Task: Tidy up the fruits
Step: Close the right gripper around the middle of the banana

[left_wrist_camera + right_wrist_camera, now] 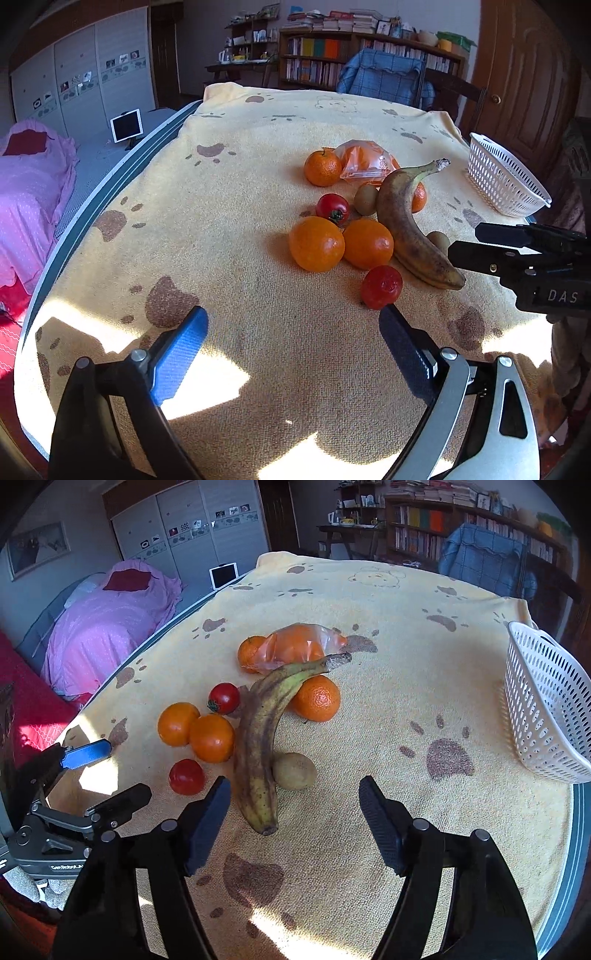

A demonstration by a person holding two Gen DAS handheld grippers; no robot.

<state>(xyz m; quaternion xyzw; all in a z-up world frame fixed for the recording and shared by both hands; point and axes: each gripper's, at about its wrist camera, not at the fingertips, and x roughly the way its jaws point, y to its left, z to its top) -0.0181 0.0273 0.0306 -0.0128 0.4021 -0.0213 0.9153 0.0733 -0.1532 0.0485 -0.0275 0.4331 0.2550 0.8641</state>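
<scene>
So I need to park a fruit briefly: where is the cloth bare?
Bare yellow cloth lies between the brown-spotted banana and the white plastic basket, also ahead of the right gripper. It is crowded left of the banana.

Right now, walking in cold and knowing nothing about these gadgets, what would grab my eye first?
Probably the long, brown-spotted yellow banana lying across the middle of the cream paw-print towel, ringed by glossy oranges and red tomatoes. Next, the white perforated plastic basket at the right edge, no fruit visible inside. Both grippers, left and right, hover open.
</scene>
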